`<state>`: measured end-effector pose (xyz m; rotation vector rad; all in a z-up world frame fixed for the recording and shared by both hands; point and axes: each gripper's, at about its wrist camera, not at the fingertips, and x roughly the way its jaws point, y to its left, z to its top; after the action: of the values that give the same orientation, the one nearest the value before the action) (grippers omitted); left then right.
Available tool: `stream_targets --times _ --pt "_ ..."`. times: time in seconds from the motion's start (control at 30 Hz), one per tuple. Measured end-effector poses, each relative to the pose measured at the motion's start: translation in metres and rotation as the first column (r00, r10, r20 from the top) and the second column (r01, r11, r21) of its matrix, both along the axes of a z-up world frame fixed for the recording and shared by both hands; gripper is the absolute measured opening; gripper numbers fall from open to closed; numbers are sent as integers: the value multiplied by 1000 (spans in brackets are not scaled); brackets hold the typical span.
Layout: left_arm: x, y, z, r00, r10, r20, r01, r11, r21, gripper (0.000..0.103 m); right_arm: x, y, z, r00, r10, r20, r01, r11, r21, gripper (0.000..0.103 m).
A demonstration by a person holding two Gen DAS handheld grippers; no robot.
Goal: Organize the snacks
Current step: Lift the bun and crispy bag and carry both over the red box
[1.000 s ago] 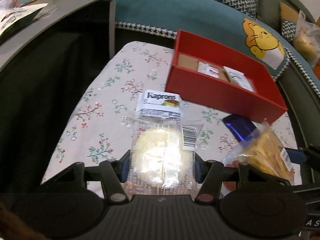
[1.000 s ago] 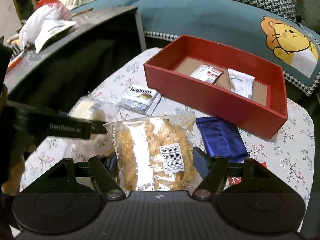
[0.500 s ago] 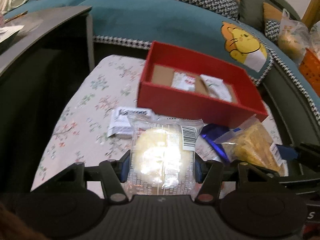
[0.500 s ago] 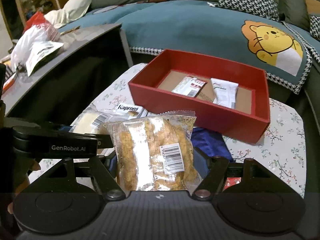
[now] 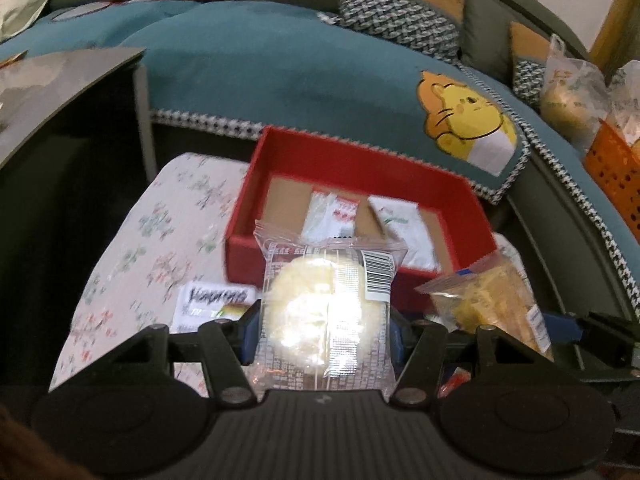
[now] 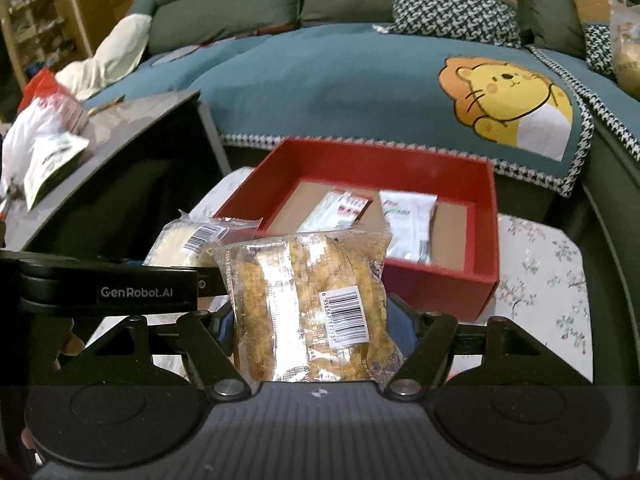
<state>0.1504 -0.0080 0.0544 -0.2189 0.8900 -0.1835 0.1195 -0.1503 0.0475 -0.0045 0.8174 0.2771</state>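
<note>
My left gripper [image 5: 324, 330] is shut on a clear-wrapped round pale cake [image 5: 320, 312], held in the air just short of the red box [image 5: 360, 168]. My right gripper [image 6: 316, 328] is shut on a clear bag of golden fried snacks [image 6: 308, 312], also raised in front of the red box [image 6: 486, 216]. Two white packets [image 6: 408, 216] lie on the box's brown floor. In the right wrist view the left gripper's body [image 6: 112, 288] and its cake [image 6: 180, 240] show at the left. A white Kaprons packet [image 5: 212, 304] lies on the floral cloth.
The small table has a floral cloth [image 5: 160, 240]. A dark side table [image 6: 132, 152] with bags on it stands to the left. A teal sofa cover [image 6: 340, 80] with a lion picture lies behind. An orange basket [image 5: 612, 164] sits far right.
Both grippers rose and moved forward toward the red box with their packets. The box now looks closer and more centred; the blue packet has dropped from sight behind the held snacks.
</note>
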Motion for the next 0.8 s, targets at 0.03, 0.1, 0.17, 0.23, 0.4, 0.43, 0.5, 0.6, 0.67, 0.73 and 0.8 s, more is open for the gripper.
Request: stream_targets --times 0.03,0.1,0.17,0.23,0.4,0.43,0.5,0.6,0.67,0.73,0.8 --pt "3 -4 2 1000 -9 10 9 1000 5 77 2 -1 0 1000 -4 3 4 1000 3 76" --pt "9 -11 4 1000 -19 23 18 999 32 77 8 -3 0 1000 -15 9 15 1000 -3 76" --pt "15 -14 5 999 -21 31 20 999 39 77 14 -5 1 1000 -22 14 22 1000 -8 76" --pt "23 -14 7 999 -19 28 19 1000 18 77 19 -9 2 999 -37 19 37 999 5 76" --pt "38 -17 9 999 -16 40 15 1000 21 77 30 -14 3 998 -59 34 58 998 11 76" --pt "40 -17 8 999 -15 39 14 1000 20 77 33 -15 3 997 -64 34 63 998 11 76" --pt "48 -18 6 999 -13 37 13 1000 22 76 40 -17 1 997 -74 32 73 997 13 76" --pt "61 -26 7 998 -29 52 27 999 21 71 51 -17 1 996 -83 37 82 997 15 76" --pt "71 -30 7 998 -26 65 24 999 34 71 59 -19 0 995 -91 51 91 996 7 76" --pt "81 -27 1 999 -26 40 25 1000 13 71 70 -21 -4 995 -91 44 91 996 12 76" --pt "82 -24 -6 999 -35 17 35 999 4 73 75 -21 -14 996 -80 31 80 997 -14 76"
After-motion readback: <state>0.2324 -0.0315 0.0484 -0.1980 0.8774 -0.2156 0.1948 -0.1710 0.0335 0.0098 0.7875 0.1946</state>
